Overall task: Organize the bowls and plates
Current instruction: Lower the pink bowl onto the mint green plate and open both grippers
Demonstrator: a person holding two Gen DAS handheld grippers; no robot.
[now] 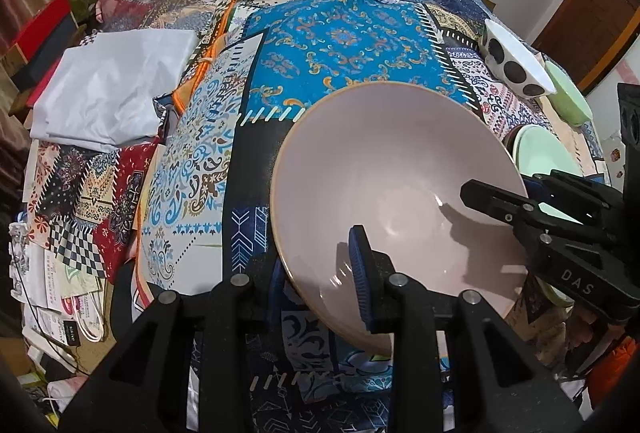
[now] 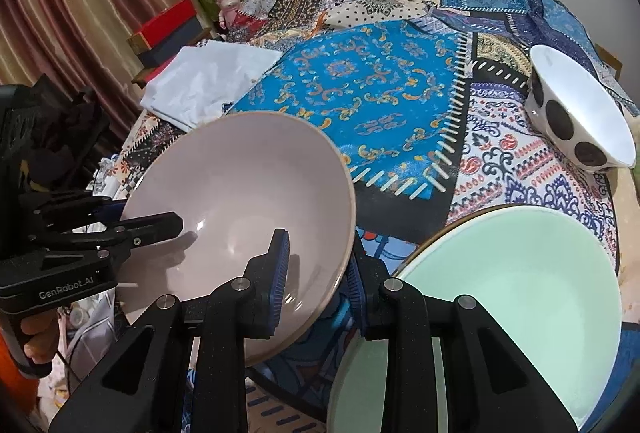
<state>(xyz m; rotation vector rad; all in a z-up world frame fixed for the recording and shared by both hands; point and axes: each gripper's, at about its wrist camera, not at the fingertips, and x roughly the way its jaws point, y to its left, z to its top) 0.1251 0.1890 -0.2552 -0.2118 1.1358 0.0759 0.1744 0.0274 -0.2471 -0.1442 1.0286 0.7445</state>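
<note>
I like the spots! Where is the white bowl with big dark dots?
The white ceramic bowl with dark dots sits at the right of both views, on the patchwork cloth, beyond the mint-green plate.

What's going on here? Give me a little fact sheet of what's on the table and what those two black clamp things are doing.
surface: patchwork cloth
held dish: pink bowl, gripped on opposite rims
left gripper: shut on the bowl's rim
right gripper: shut on the bowl's rim
beside it: mint green plate, right of the bowl in the right wrist view
further back: white bowl with dark spots, tilted
other: folded white sheet
</note>
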